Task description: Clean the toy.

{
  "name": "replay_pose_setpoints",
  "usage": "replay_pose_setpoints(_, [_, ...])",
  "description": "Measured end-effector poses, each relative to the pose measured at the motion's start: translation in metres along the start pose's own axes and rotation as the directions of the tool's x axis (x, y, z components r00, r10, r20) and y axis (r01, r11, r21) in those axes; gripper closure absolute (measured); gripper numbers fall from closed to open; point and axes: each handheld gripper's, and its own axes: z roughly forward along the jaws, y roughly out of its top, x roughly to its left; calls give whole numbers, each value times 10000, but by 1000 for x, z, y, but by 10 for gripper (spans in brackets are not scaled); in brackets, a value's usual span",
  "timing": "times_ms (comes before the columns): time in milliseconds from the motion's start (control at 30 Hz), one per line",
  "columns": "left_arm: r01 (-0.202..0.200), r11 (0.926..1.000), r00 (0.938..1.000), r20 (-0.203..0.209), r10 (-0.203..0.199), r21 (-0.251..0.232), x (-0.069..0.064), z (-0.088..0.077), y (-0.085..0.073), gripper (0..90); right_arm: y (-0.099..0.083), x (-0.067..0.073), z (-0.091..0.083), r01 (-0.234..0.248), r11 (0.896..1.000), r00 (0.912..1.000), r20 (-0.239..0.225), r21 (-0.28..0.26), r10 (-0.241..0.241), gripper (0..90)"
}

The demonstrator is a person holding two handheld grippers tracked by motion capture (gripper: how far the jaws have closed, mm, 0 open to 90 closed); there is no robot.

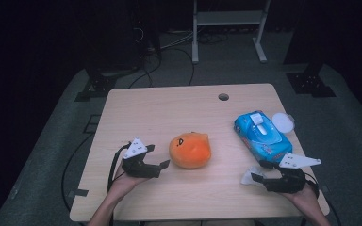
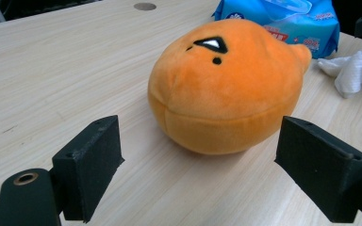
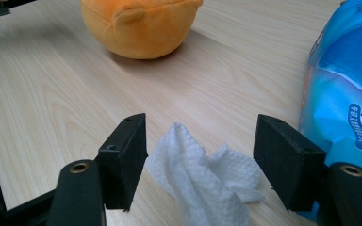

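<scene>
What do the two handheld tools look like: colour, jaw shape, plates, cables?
Both are black. The left tool and the right tool each carry a pale grey three-cornered plate on top. Jaws end in blocky, flat-faced black pads; brass-coloured ringed holes sit in the rounded jaw arms. A black cable loops from the left tool. No sleeves are visible on the forearms.

Dark room; grey floor [image 1: 353, 136]; white frame [image 1: 228, 19] behind light wooden table [image 1: 169, 103]; cables [image 1: 179, 44].
</scene>
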Motion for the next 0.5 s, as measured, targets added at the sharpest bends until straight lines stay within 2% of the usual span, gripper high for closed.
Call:
replay_pose_setpoints(233, [77,10000,9999,-138,-77,2,0,-6,-8,136,0,0,-1,-24,10000,10000,-7,-38,24,337])
replay_pose_setpoints(433, [211,9996,9998,-54,-210,199,1,-7,-17,122,-1,0,-1,-31,10000,10000,-9,-19,31,336])
replay_pose_setpoints(500, [280,9994,9994,-188,-276,223,3,-7,-22,117,-1,0,-1,-30,10000,10000,5,3,30,336])
